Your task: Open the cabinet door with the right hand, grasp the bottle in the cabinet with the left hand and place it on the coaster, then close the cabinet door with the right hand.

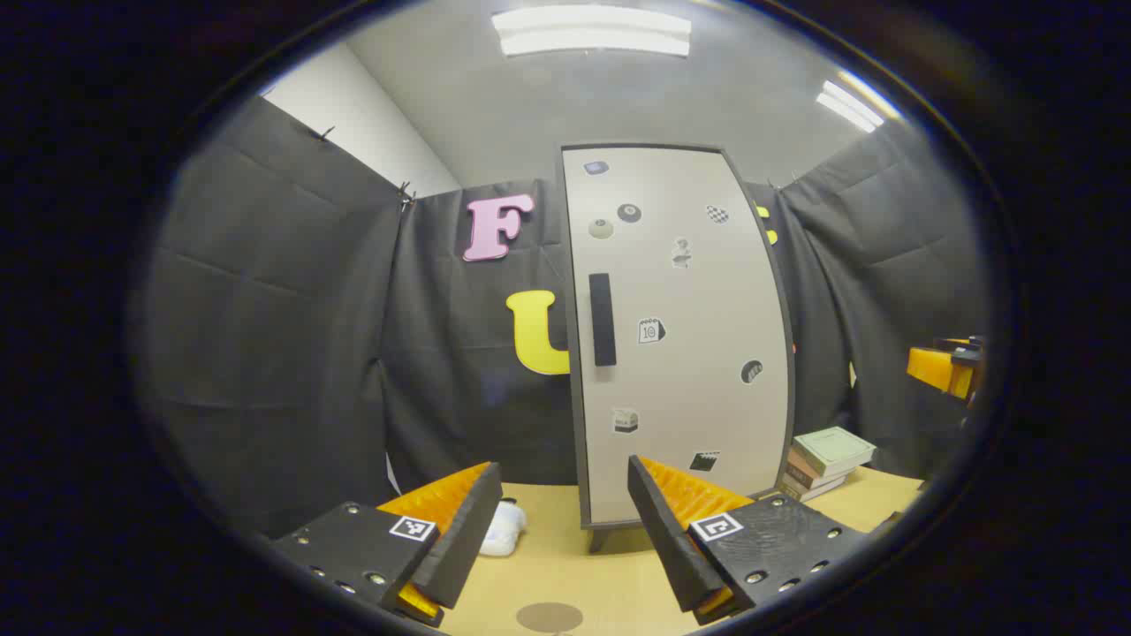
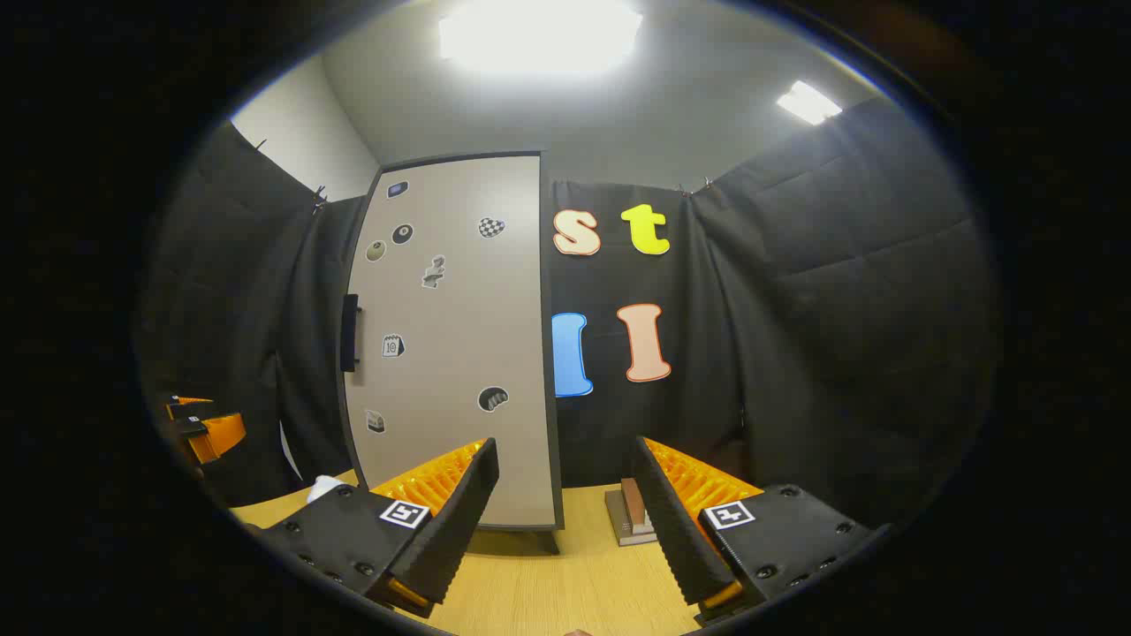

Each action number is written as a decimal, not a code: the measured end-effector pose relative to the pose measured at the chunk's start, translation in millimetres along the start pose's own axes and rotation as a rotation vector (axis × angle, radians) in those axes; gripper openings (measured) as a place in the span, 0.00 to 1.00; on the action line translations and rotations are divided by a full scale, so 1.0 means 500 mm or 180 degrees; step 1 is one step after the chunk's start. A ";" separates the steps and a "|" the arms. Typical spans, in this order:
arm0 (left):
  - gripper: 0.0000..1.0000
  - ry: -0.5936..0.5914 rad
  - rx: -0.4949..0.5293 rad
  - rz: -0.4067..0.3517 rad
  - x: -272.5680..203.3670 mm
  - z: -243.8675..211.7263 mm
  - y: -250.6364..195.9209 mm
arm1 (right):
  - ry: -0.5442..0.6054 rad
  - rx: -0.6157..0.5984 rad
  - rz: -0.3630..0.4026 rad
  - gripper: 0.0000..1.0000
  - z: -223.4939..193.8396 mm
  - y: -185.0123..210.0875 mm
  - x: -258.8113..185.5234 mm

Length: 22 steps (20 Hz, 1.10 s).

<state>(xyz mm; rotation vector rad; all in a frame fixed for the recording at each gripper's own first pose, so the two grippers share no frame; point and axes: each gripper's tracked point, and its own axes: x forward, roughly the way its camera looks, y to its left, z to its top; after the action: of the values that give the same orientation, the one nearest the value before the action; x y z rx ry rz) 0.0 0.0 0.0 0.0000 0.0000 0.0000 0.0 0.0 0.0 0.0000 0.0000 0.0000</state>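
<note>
Door shut, both claws open and empty; the right claw should hook the handle, frame left, and pull smoothly.

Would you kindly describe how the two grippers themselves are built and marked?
Left gripper and right gripper match: two wedge-shaped fingers with ribbed inner faces, on flat plates with screws, each plate carrying a small square black-and-white tag.

Illumination even, from ceiling light panels at top of frame. In the right gripper view the main panel blows out to glare. Focus sharp centrally; strong fisheye bending and darkening toward edges.
</note>
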 end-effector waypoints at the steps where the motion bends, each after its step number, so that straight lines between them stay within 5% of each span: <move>1: 0.87 -0.0006 -0.0007 0.0002 0.001 0.000 0.010 | 0.0004 0.0003 -0.0006 0.97 0.000 0.002 0.001; 14: 0.87 0.0019 0.0019 0.0021 -0.005 -0.009 0.055 | 0.0065 -0.0098 -0.0065 0.97 0.000 0.013 0.001; 22: 0.87 0.0051 0.0067 0.0219 -0.027 -0.023 0.125 | 0.0070 -0.0075 0.0141 0.96 0.034 0.084 0.047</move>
<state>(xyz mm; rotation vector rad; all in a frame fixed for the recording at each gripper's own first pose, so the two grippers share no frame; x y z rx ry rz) -13.7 62.6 -11.3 0.0211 0.0161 0.0688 23.4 41.8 17.1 -0.0235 0.0221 0.0442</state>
